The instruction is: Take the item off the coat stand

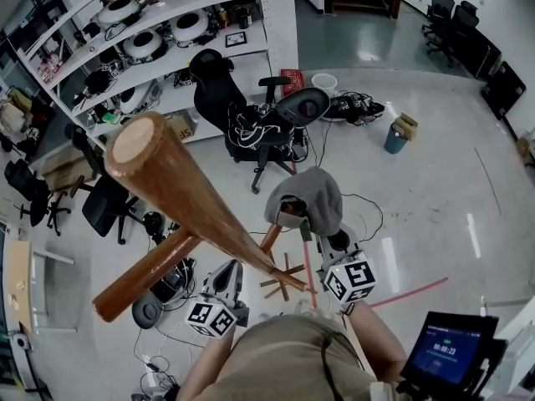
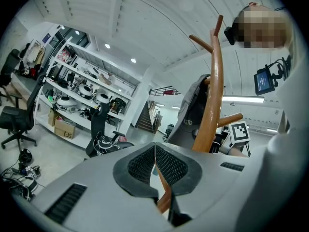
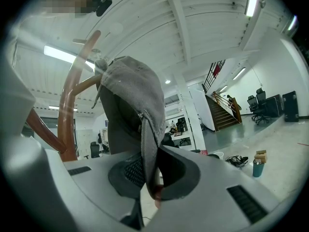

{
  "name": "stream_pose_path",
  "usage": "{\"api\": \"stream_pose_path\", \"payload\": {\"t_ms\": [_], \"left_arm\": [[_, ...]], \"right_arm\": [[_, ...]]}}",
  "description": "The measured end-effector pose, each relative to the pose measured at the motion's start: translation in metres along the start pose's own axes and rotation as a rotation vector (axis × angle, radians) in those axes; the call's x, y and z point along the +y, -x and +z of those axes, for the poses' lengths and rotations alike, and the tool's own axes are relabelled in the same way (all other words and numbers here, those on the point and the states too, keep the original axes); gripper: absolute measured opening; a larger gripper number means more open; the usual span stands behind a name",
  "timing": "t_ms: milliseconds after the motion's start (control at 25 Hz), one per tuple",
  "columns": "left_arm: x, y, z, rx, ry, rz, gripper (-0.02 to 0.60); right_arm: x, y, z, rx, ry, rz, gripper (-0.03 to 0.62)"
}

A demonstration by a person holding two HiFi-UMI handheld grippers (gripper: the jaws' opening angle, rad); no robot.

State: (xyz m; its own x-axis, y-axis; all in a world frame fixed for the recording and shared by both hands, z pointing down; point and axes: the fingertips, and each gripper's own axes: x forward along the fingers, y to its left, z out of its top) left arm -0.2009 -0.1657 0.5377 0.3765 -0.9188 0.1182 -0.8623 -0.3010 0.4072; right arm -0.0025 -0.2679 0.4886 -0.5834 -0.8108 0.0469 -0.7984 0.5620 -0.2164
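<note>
Glossy floor (image 1: 435,182); right gripper (image 3: 150,180) clamps limp grey cap (image 3: 130,95), probably cotton

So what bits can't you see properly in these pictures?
Head view: the cap hides most of the peg it hangs on.
Head view: the words on the screen are too small.
Left gripper view: the coat stand pole covers part of the cap.

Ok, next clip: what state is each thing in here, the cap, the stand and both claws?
Grey cap: hanging on a peg, its edge pinched by the right claw.
Coat stand: standing, its other visible pegs bare.
Right claw: closed on the cap.
Left claw: closed, jaws together.
Screen: lit.
</note>
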Motion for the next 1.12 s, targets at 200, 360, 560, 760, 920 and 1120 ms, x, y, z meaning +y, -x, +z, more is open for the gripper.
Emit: {"api": "stream_pose_path", "payload": {"t_ms": [200,360,560,760,920,1120], "left_arm": [[0.0017,0.0013,0.0009,-0.005,-0.004,0.0,0.018],[0.0009,0.0036,-0.0006,0.001,-0.002,0.01,0.018],[0.0021,0.0037,0.001,-0.009,-0.011,0.009,0.018],[0.0027,0.0085,0.0013,-0.007,-0.006,0.023,0.018],[0.0037,0.0069,0.0043,-0.018,-0.008,0.019,0.018],[0.002,0.0071,0.0073,-0.023,-0.002,0.029,0.018]], "right_arm": [[0.0017,-0.0016,0.0038,-0.008,-0.006,0.004,0.034],[0.0,0.0007,0.0031,-0.004,-0.018,0.002,0.034],[-0.0034,-0.001,0.0071,-0.009,-0.018,0.003,0.034],[-0.0014,0.0013,0.0026,0.001,-0.023,0.004,0.034],[-0.0023,-0.0007,0.0075,0.008,-0.014,0.01,0.034],[-0.0017,-0.0005,0.0106,0.016,-0.001,0.018,0.034]]}}
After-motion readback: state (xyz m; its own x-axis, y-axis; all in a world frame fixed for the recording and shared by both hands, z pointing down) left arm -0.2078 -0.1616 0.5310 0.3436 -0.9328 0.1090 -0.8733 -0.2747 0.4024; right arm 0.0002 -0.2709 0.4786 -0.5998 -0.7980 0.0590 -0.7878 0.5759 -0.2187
